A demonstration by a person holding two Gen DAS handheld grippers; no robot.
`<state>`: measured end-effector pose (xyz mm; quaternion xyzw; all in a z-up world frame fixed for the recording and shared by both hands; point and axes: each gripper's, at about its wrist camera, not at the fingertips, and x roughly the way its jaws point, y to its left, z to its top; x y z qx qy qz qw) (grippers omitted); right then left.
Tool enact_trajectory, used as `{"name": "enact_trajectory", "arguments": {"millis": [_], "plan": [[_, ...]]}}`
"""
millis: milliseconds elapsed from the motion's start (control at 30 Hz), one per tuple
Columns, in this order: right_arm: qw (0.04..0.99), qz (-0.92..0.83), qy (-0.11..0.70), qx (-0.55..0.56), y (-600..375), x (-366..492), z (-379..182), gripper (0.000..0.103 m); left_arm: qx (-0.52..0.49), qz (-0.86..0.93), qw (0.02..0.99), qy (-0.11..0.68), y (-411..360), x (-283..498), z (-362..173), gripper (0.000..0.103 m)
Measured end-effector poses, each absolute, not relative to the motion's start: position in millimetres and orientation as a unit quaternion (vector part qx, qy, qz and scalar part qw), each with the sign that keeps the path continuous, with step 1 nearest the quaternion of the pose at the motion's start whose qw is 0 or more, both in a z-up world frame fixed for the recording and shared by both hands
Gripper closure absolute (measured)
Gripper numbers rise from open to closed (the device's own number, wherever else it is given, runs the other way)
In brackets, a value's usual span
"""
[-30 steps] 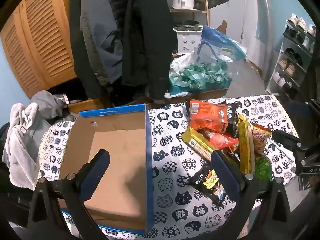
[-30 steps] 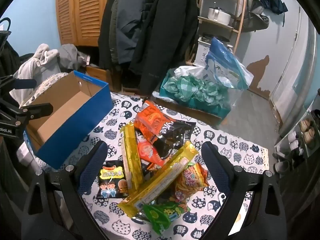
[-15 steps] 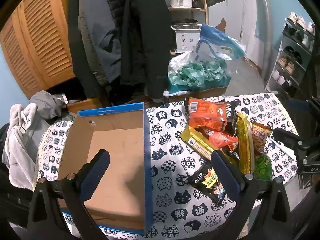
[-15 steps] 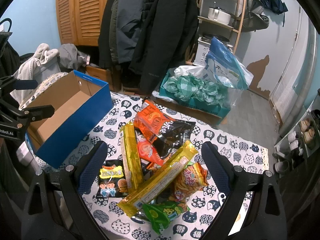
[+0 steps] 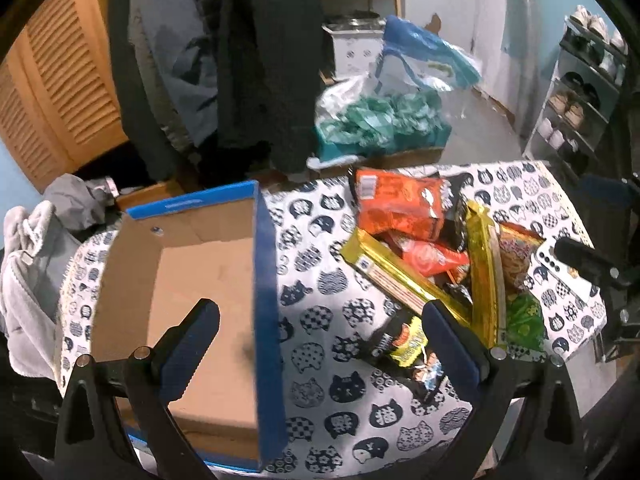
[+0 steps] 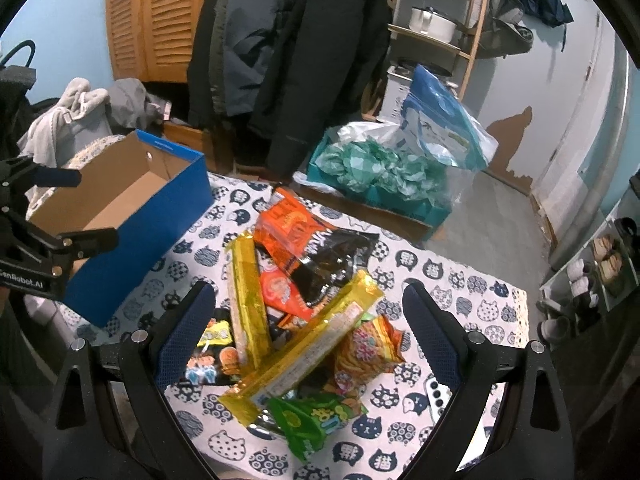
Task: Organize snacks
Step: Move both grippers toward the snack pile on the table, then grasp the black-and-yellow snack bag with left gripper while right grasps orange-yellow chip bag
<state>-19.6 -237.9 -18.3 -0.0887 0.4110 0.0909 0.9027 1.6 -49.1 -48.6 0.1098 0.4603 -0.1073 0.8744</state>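
Observation:
A pile of snack packets (image 6: 304,292) lies on the cat-print tablecloth (image 6: 452,280): an orange bag (image 6: 288,224), two long yellow packs (image 6: 248,300), a green packet (image 6: 316,420) and a black packet (image 6: 212,352). The pile also shows in the left wrist view (image 5: 432,256). An empty blue cardboard box (image 5: 208,280) stands to the left of it. My left gripper (image 5: 320,344) is open and empty, above the box's right wall. My right gripper (image 6: 308,320) is open and empty, above the pile.
A white phone (image 6: 434,394) lies at the table's right edge. Behind the table are hanging coats (image 6: 288,48), a teal bin with plastic bags (image 6: 384,168), a shelf with a pot (image 6: 432,24) and a shoe rack (image 5: 580,92). Grey clothes (image 5: 32,248) lie at the left.
My left gripper has shifted slightly forward and to the right over the box wall. My right gripper has barely moved. No snack has moved.

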Motion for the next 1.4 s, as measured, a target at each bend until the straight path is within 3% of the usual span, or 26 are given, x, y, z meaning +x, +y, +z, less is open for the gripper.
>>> {"name": "enact_trajectory", "arguments": {"millis": [867, 1333, 1400], "plan": [[0.839, 0.005, 0.544, -0.031, -315, 12, -119, 0.010, 0.105, -0.107, 0.784, 0.602, -114, 40, -166, 0.000], [0.810, 0.010, 0.586, 0.019, -324, 28, -161, 0.010, 0.153, -0.083, 0.775, 0.608, -125, 45, -211, 0.000], [0.808, 0.016, 0.588, 0.028, -323, 31, -165, 0.014, 0.159, -0.087, 0.774, 0.606, -124, 46, -211, 0.000]]}}
